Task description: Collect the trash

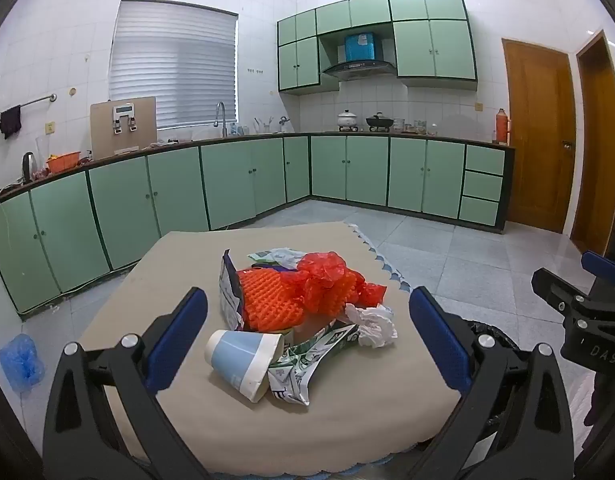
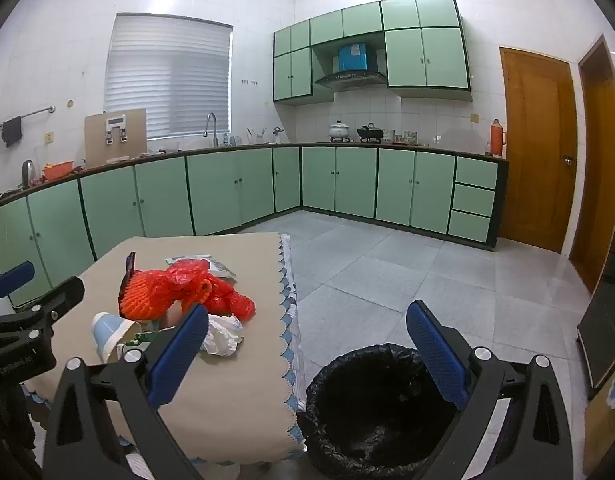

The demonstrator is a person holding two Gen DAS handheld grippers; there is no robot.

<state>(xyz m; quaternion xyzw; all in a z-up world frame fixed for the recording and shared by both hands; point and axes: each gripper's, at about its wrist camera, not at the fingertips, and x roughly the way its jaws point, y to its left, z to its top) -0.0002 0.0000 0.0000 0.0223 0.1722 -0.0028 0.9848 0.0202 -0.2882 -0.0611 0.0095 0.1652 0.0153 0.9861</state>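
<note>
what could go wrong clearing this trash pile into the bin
The paper cup lies on its side near the table's front edge, so a nudge could roll it off. The red plastic bag is tangled with the orange foam net; lifting one may drag other pieces along. The bin sits below the table edge, so a drop could miss.

Orange foam net (image 1: pixel 267 300), red plastic bag (image 1: pixel 327 276), pale blue paper cup (image 1: pixel 243 354), black bin liner (image 2: pixel 371 404), beige tablecloth (image 1: pixel 187 256)

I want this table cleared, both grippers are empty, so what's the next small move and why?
Probably ease the left gripper forward and down onto the paper cup. Its jaws stand wide open, the cup lies on its side nearest them, and the black-lined bin waits beside the table.
</note>
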